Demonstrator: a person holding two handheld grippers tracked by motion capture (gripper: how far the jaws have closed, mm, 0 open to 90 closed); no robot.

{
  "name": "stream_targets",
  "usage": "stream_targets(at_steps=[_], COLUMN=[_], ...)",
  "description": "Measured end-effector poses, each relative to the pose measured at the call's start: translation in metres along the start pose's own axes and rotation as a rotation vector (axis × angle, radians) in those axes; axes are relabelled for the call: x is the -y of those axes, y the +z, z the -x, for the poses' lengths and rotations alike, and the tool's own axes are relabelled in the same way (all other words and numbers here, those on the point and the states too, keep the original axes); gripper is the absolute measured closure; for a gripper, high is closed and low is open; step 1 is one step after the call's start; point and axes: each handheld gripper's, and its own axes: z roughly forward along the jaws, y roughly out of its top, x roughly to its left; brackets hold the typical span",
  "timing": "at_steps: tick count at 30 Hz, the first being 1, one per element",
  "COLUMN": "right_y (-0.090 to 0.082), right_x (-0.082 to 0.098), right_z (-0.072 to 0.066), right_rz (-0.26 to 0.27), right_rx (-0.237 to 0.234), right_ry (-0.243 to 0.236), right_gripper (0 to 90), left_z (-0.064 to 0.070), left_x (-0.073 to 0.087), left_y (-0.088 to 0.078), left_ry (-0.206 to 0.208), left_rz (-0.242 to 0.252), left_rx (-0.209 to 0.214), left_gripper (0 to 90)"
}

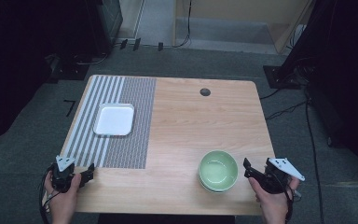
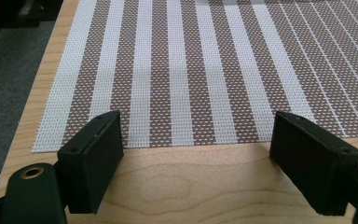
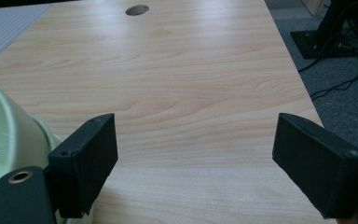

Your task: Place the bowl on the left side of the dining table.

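The wooden table point(image 1: 186, 121) carries a striped mat point(image 1: 116, 119) that begins just ahead of the left gripper point(image 1: 89, 171), whose jaws stand wide apart with nothing between them. A white tray point(image 1: 114, 119) lies on the mat, farther ahead. The green bowl point(image 1: 218, 170) sits just beside the right gripper point(image 1: 247, 167), outside its spread, empty jaws.

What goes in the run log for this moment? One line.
left tool: open, over placemat edge | right tool: open, holds nothing, beside green bowls | white tray: on placemat
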Motion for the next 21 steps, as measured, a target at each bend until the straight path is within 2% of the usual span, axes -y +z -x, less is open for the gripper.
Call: stream_targets(at_steps=[8,10,13,18,21], right_y=[-0.011,-0.014,-0.018,-0.018,-0.018], right_x=[-0.007,-0.007,-0.008,-0.006,-0.004], right_z=[-0.015,-0.018,-0.023,-0.034,-0.04], right_rz=[0.031,0.064,0.083,0.084,0.083], right_rx=[-0.04,-0.052,-0.062,-0.108,-0.13], right_ry=[-0.021,-0.032,-0.044,-0.071,-0.081], right_gripper=[13.8,15.3,18.1,19.2,24.0], left_z=[0.0,0.0,0.0,0.0,0.0], left_x=[0.0,0.0,0.0,0.0,0.0], left_y=[0.0,0.0,0.0,0.0,0.0], left_ry=[0.0,0.0,0.0,0.0,0.0], left_rz=[0.0,0.0,0.0,0.0,0.0], left_rx=[0.0,0.0,0.0,0.0,0.0], left_gripper=[16.8,16.8,16.8,16.8,16.8])
